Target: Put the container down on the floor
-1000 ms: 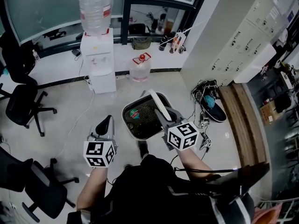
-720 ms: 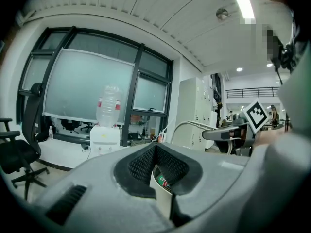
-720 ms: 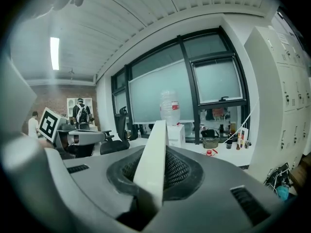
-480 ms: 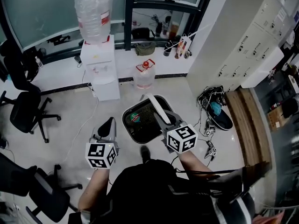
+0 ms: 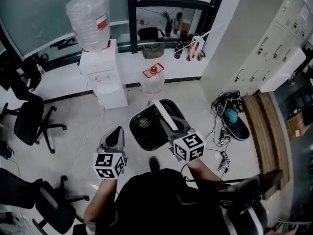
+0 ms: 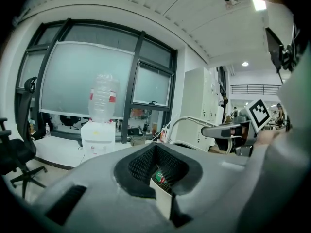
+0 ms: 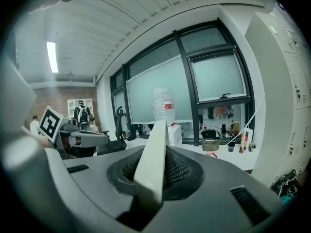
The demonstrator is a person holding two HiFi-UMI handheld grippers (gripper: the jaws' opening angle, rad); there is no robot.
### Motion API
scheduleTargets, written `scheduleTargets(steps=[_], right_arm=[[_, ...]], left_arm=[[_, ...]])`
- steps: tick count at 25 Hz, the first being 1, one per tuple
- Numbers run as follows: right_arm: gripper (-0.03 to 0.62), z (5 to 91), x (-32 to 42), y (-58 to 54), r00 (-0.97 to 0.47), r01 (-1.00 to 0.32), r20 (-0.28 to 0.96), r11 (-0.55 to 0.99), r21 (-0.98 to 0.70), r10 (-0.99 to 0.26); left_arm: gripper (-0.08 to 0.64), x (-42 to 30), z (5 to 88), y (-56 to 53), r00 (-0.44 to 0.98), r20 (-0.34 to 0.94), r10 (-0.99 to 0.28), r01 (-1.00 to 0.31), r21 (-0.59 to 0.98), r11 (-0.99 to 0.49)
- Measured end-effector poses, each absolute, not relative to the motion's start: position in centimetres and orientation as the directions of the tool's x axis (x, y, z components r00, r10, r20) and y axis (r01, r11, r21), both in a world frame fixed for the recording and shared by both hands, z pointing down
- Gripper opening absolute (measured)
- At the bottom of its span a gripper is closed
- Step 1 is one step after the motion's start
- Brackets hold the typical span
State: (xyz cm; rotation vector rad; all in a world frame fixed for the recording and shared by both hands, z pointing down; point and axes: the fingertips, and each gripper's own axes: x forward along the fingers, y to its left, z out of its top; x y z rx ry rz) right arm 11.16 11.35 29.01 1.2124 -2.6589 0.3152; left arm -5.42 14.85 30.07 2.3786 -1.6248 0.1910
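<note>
1. Currently a person, seen from above, stands on a pale office floor [image 5: 83, 126] with a gripper in each hand.
2. The container [image 5: 157, 119], a dark mesh basket with a pale rim and a small green and red item inside, hangs just ahead of the person, a little right of centre.
3. The right gripper [image 5: 176, 130] has its jaws clamped narrowly on the container's white handle [image 5: 165, 114]. Its own view shows the handle running up between them.
4. The left gripper [image 5: 116, 133] is beside the container's left side and apart from it. Its jaws stand slightly apart with nothing gripped, and the container's rim and mesh show through the gap.
5. Farther off at the left, a water dispenser [image 5: 100, 72] stands by the window wall. A spare water bottle [image 5: 152, 80] sits on the floor to its right.
6. As a judgement, the container looks held clear of the floor, so it is not yet set down. What remains is to lower it onto the floor and release the handle.
</note>
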Motion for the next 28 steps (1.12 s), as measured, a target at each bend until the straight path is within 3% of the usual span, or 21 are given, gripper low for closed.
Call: scheduleTargets(steps=[17,23,28], right_arm=[[0.057,30.6,13.9,2.1,-0.673,-0.731,0.281,0.674,-0.110,-0.684],[0.057,32.0,12.4,-0.7,-0.664,-0.738,0.291,0.666,-0.108,-0.689],[0.057,32.7,10.3,-3.2,-0.646,-0.754,0.309,0.647,-0.116,-0.698]], left_arm=[[0.008,-2.7,31.5,6.5,0.315,0.295,-0.902,-0.949,0.128,-0.290],[0.008,-5.4,32.6,3.9,0.277,0.289,-0.917,-0.957,0.170,-0.235],[0.008,-7.1,33.5,0.6,0.320,0.281,-0.905,-0.944,0.179,-0.278]])
